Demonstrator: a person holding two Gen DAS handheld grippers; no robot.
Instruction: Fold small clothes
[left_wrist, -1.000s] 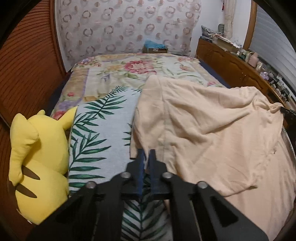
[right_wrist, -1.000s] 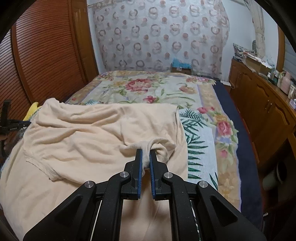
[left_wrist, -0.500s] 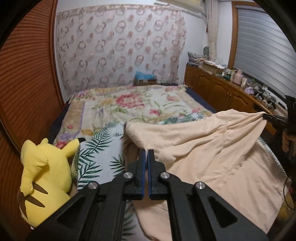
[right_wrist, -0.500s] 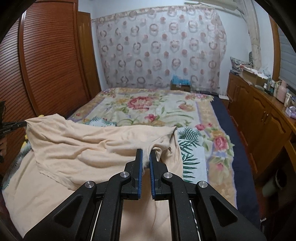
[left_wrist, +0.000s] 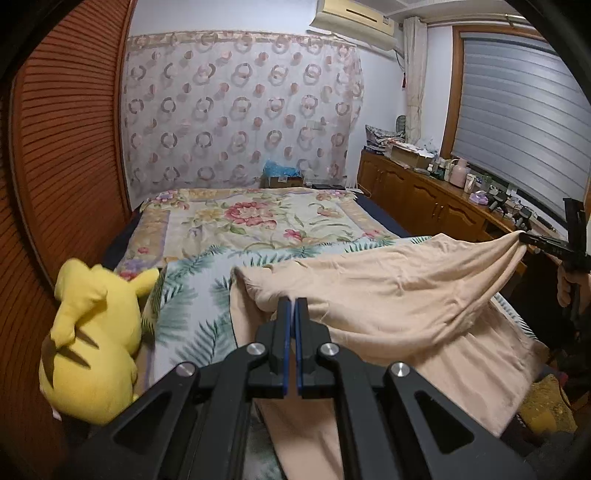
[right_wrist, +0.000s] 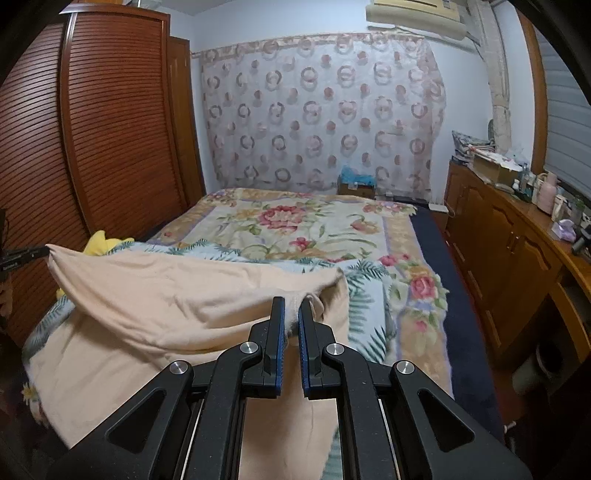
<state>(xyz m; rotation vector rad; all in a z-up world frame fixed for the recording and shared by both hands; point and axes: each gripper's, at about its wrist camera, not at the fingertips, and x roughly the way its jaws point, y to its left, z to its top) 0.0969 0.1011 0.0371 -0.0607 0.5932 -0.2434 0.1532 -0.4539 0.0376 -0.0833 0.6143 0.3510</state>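
Peach garment (left_wrist: 388, 295) hangs stretched between two grippers above the near end of the bed (left_wrist: 258, 221), its lower portion draping down over the bed's near edge. Left gripper (left_wrist: 291, 306) is closed on one bunched corner of the garment; the blue pads (left_wrist: 286, 332) stand almost together with the cloth pinched at the tips. Right gripper (right_wrist: 291, 308) is clamped on the opposite corner, with a thicker wad of fabric filling the narrow gap between its pads (right_wrist: 303, 332). In the left wrist view, the right gripper (left_wrist: 546, 243) appears at the far right side of the bed, holding the garment's corner raised, so the top edge runs taut from one grip point to the other. In the right wrist view, the left gripper (right_wrist: 22, 254) is partly visible at the left side of the bed, holding the other raised corner of the garment (right_wrist: 166, 295).

Bed is covered by a floral quilt (right_wrist: 295, 229) toward the head and a palm-leaf sheet (left_wrist: 192, 295) nearer the foot, beneath the garment. Yellow plush toy (left_wrist: 92, 332) sits at the left edge of the bed, beside the palm-leaf sheet and against the louvred wooden wardrobe (right_wrist: 92, 129). Patterned curtain (left_wrist: 240, 110) hangs behind the head of the bed. Wooden cabinet (right_wrist: 517, 251) runs along the right side of the bed, its top carrying small items too small to identify
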